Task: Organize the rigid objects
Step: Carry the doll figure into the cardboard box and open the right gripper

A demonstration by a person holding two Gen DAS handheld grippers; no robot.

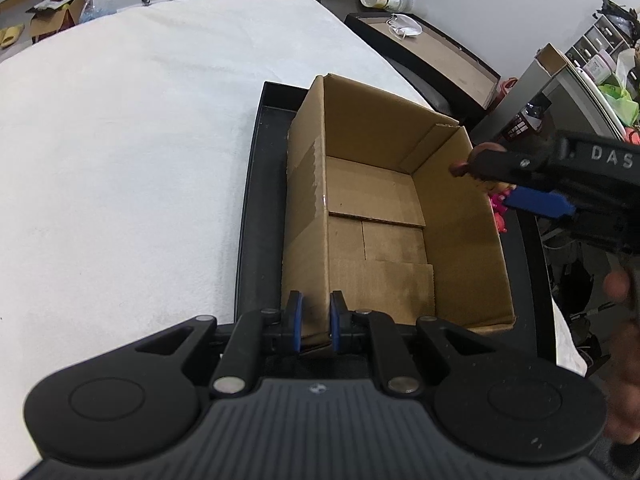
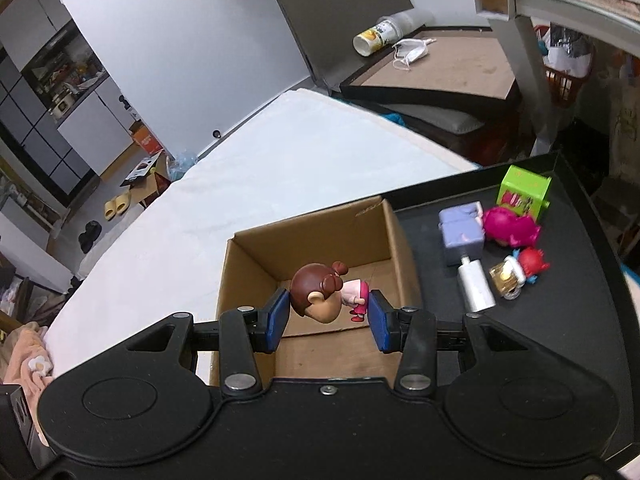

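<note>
Holding a doll (image 2: 326, 294) over the empty cardboard box (image 2: 404, 248), the right tongs (image 2: 325, 316) clamp it, the left tongs (image 1: 316, 322) pinch the box wall, and 5 toys (image 2: 510, 226) wait on the tray (image 2: 580, 320).

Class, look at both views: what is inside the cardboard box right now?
The cardboard box shows only its bare folded bottom flaps. The doll figure hangs above it, clamped in the right hand-held gripper, not yet inside. The left hand-held gripper covers the near corner, so that part cannot be checked.

Right gripper (image 2: 329, 316) clamping a brown-haired doll (image 2: 320, 294) over an open cardboard box (image 2: 256, 256); four more toys on the black tray (image 2: 568, 320) to the right.
</note>
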